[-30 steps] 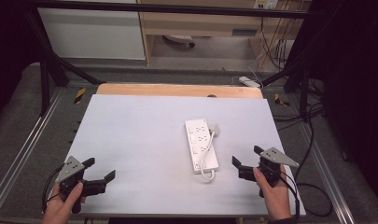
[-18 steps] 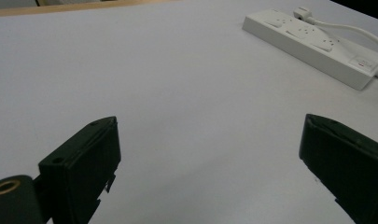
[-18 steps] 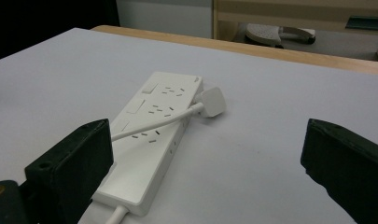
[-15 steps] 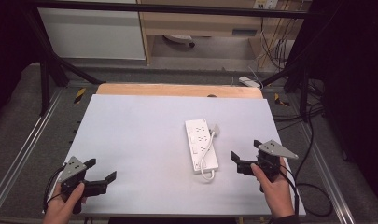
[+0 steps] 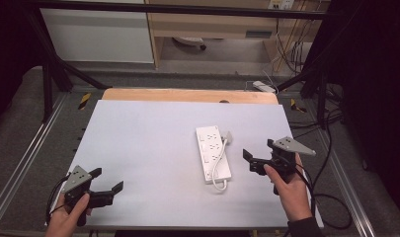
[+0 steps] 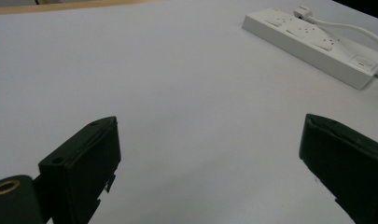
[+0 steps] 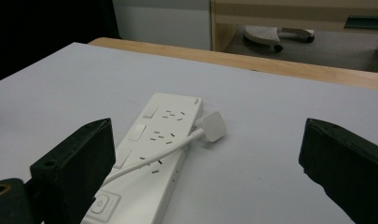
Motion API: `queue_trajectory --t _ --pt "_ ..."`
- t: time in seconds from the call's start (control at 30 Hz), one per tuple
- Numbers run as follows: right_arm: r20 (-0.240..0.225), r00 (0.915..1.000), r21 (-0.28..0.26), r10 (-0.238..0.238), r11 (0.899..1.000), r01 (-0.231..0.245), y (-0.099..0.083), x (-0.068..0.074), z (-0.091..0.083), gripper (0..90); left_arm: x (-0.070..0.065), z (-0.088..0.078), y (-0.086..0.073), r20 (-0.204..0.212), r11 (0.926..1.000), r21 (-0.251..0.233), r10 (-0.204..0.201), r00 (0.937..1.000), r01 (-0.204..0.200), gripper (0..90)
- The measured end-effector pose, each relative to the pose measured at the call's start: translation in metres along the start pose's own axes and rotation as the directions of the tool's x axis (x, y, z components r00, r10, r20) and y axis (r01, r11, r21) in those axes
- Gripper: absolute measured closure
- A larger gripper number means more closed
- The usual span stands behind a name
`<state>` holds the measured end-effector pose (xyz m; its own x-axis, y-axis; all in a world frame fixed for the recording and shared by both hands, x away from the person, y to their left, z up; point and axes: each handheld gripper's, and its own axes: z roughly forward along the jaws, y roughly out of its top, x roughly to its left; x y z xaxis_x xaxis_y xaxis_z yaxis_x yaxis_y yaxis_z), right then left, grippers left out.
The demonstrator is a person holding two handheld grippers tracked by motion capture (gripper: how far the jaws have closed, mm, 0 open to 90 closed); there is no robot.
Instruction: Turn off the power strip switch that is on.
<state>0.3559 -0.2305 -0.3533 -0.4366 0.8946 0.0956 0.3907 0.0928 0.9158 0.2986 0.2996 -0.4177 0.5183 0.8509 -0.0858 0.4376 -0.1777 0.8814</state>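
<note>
White tabletop (image 5: 153, 148) spans the scene, with a wooden strip (image 5: 187, 95) along its far edge. At near left, the left gripper (image 5: 107, 182) rests low, jaws apart and empty. Right of centre lies a white power strip (image 5: 213, 153), its plug (image 7: 211, 126) beside it. Just right of it, the right gripper (image 5: 247, 160) hovers, jaws apart.

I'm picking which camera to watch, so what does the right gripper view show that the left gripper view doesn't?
Right gripper view alone: the white plug lying against the strip's far end, its cord draped along the top, the strip's rocker switches, the table's wooden edge and furniture behind it. Left gripper view alone: a wide stretch of bare table between its claw and the strip. Both: the white power strip, the pale tabletop, and two black jaws standing wide apart.
</note>
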Motion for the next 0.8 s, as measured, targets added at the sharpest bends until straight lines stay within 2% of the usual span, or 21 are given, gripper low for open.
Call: queue_trajectory --t 0.43,0.8 --pt "0.000 0.9999 0.000 -0.011 1.000 0.011 0.016 0.007 0.014 4.2 0.000 0.000 0.000 0.000 1.0000 0.003 0.000 1.0000 0.000 5.3" --pt "-0.019 0.9992 0.038 -0.036 0.999 0.037 0.027 0.012 0.025 4.0 0.001 0.000 0.000 0.000 1.0000 0.008 0.004 1.0000 -0.004 5.3"
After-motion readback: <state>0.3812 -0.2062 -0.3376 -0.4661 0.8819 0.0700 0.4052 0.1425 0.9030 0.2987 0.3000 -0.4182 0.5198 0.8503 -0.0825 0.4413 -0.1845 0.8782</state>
